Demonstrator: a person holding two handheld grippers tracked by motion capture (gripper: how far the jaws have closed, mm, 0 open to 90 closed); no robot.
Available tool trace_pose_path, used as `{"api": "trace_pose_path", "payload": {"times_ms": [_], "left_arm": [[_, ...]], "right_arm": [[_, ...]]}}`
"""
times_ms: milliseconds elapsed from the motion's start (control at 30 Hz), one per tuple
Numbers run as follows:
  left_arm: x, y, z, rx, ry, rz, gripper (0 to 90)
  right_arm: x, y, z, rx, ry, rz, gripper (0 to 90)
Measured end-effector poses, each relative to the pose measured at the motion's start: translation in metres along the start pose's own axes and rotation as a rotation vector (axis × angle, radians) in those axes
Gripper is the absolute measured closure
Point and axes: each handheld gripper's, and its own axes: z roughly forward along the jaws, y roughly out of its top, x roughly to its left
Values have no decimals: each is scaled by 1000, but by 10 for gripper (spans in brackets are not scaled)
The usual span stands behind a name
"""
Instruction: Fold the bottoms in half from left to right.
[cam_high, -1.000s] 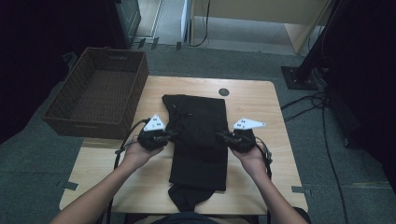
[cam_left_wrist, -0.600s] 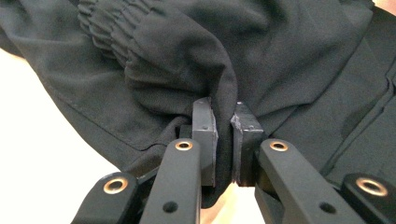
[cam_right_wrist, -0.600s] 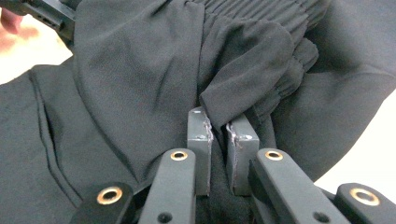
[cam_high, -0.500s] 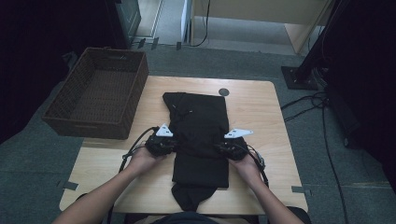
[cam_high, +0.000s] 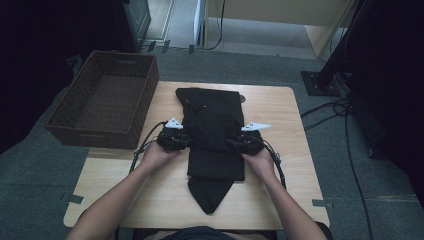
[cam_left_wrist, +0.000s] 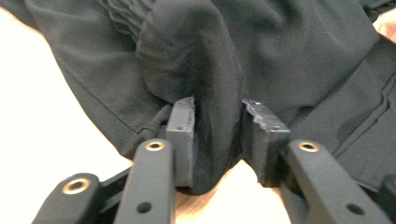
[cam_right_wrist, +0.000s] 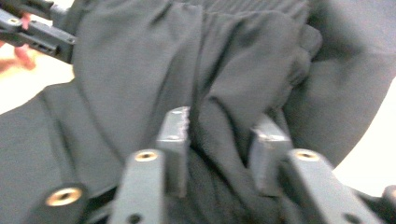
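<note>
1. Here, the black folded cloth garment (cam_high: 215, 135) lies on the middle of the pale wooden table (cam_high: 280, 200), its narrow end pointing to the near edge.
2. The left gripper (cam_high: 176, 140) sits at the garment's left edge; its jaws have just been opening, and a fold of cloth stands loosely between them (cam_left_wrist: 217, 126).
3. The right gripper (cam_high: 241, 144) sits at the right edge, jaws likewise just parted around bunched cloth (cam_right_wrist: 219, 135).
4. A dark brown woven basket (cam_high: 107, 100) stands to the far left.
</note>
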Motion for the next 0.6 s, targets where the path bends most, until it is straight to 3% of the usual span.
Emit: {"api": "trace_pose_path", "payload": {"times_ms": [133, 267, 367, 467, 600], "left_arm": [[-1, 19, -20, -52, -2, 5, 555], [5, 43, -26, -64, 19, -1, 510], [15, 51, -15, -50, 34, -12, 506], [22, 50, 0, -15, 44, -26, 506], [26, 39, 16, 18, 18, -39, 501]], "right_arm": [[8, 19, -22, -49, -14, -20, 549], [2, 45, -35, -113, -51, -14, 534], [-9, 54, -24, -97, -76, 12, 536], [-18, 48, -4, -30, -86, 46, 533], [-19, 34, 9, 15, -49, 101, 544]]}}
